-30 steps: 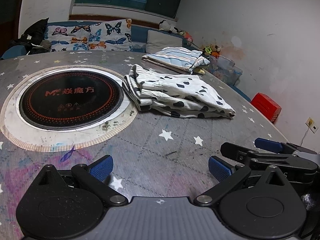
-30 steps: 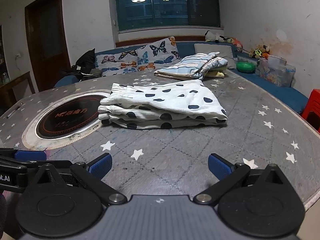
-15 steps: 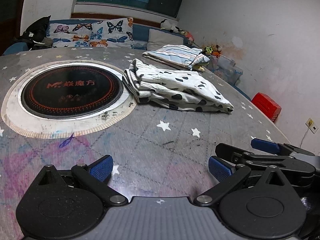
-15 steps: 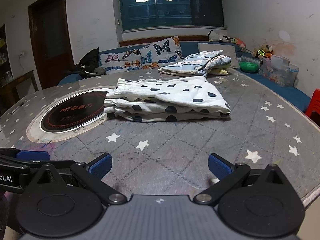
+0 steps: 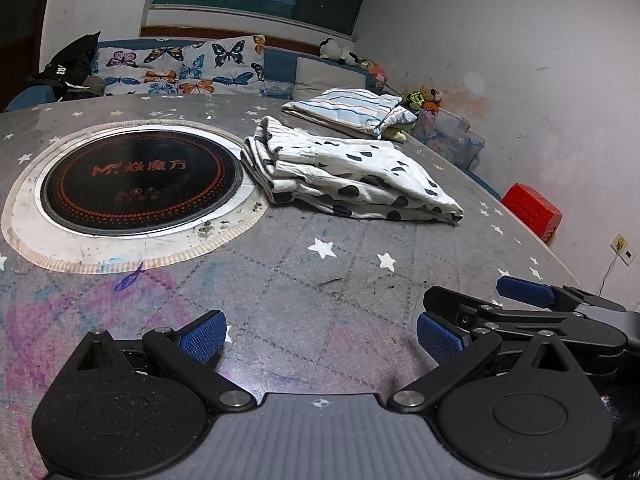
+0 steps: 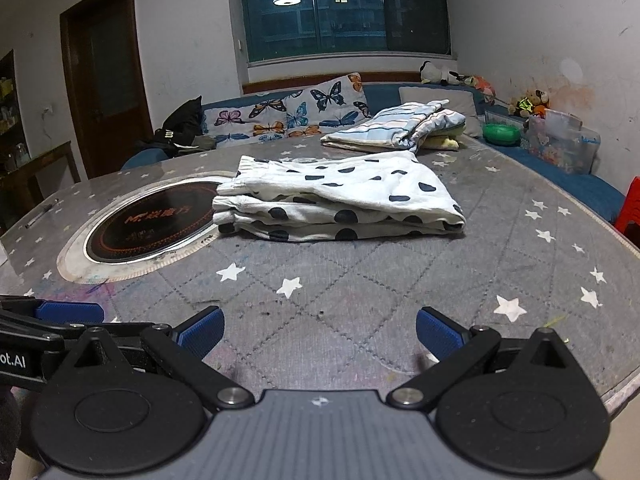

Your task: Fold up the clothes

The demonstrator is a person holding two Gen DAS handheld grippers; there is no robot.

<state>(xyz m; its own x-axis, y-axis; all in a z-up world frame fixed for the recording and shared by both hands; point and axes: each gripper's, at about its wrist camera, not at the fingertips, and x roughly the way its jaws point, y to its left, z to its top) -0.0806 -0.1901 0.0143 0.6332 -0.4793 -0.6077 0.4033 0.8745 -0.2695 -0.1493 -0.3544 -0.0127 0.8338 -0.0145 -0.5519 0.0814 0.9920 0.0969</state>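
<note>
A white garment with dark spots (image 5: 352,172) lies folded on the grey star-patterned table (image 5: 320,280), right of the round cooktop; it also shows in the right wrist view (image 6: 340,204). A folded striped garment (image 5: 352,110) lies behind it, also in the right wrist view (image 6: 396,128). My left gripper (image 5: 320,334) is open and empty, low over the table's near part. My right gripper (image 6: 320,330) is open and empty beside it; it shows at the right of the left wrist view (image 5: 484,308).
A round black cooktop (image 5: 140,180) is set in the table's left half. A sofa with butterfly pillows (image 6: 288,114) runs behind the table. A red stool (image 5: 532,210) and a clear toy box (image 6: 560,144) stand at the right wall. The table's edge (image 6: 624,380) is near right.
Both grippers have drawn back from the folded spotted garment, which now looks a little farther off. Both stay open and empty.
</note>
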